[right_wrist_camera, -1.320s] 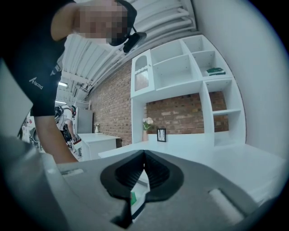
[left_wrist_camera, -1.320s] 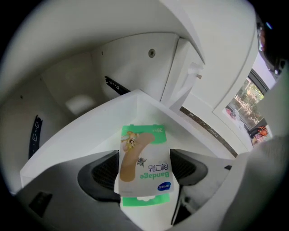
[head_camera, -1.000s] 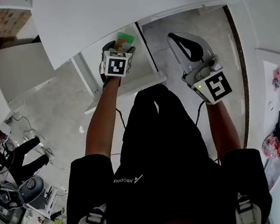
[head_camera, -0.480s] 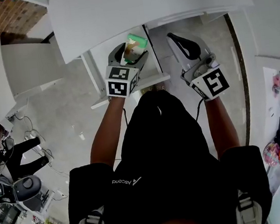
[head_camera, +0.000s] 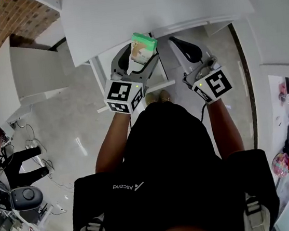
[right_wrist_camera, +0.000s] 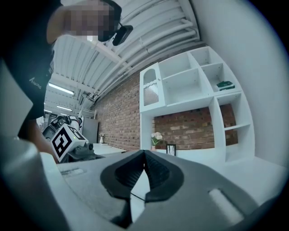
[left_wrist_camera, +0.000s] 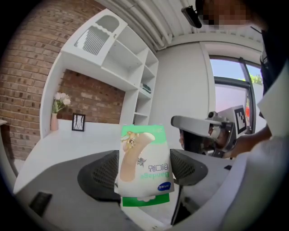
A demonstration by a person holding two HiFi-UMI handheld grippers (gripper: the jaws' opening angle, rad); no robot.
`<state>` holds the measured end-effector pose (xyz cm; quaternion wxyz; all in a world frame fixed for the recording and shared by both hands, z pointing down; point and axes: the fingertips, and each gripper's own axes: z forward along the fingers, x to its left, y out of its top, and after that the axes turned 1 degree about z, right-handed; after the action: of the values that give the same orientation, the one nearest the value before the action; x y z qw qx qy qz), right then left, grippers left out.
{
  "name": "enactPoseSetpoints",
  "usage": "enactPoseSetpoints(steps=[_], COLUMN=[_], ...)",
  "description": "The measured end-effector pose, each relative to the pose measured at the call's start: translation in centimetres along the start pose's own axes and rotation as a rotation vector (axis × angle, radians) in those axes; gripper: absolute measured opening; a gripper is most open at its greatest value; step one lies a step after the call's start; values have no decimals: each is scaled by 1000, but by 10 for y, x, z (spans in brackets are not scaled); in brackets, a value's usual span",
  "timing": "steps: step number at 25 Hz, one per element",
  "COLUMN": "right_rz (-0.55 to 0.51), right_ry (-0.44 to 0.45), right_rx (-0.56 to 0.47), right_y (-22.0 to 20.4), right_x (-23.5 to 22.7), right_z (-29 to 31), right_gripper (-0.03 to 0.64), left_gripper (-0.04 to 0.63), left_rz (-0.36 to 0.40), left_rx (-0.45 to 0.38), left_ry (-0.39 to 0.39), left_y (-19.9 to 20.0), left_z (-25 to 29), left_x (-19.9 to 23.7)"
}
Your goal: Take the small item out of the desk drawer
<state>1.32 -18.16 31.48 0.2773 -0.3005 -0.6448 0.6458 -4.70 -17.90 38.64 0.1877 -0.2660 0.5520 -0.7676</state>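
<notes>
Jaws of the left gripper (left_wrist_camera: 144, 170) clamp a bandage packet (left_wrist_camera: 143, 158); jaws of the right gripper (right_wrist_camera: 143, 155) sit pressed together.

Cannot read the small print on the green-and-white cardboard bandage box (left_wrist_camera: 143, 160). Cannot see into the white desk drawer (head_camera: 161, 76), covered from above by the grey left gripper (head_camera: 139, 54). Cannot tell what the dark green thing (right_wrist_camera: 224, 84) on the white shelf unit (right_wrist_camera: 180, 90) is: too small.

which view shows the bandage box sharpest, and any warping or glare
Left gripper view: the bandage box is sharp and evenly lit; shelves bow at the fisheye edges, corners go black, window bright. Head view: box small but clear, white desk top nearly washed out. Right gripper view: no box; the shut right claw looms large, ceiling lines curve.
</notes>
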Motion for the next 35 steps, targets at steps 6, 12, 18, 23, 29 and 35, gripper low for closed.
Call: enactPoseSetpoints(steps=[6,12,18,23,29,35], right_rz=[-16,-20,-19,-29,-36,-39], right_ry=[13,21,30,35,33,34], right_rx=[-40,-70,-95,-104,-92,-79], right_y=[24,41,47,51,49,45], right_x=[9,11,18,20,22,24], right_z=[-5,-4,-1,-4,-2,-1], right_gripper=[2,3,2,2,2,2], left_gripper=[344,344,344,344,344,344], left_rz=[71,129,178,184,180,181], left_rx=[-119,-172,-193,-205,-209,-207], left_ry=[-27,-38,-28,-28,-39,-48], left_y=[52,81,92,97,98,97], left_z=[-16,-29,-41,-44,-46,-46], left_x=[-20,-28,-28,-32,-33,-32])
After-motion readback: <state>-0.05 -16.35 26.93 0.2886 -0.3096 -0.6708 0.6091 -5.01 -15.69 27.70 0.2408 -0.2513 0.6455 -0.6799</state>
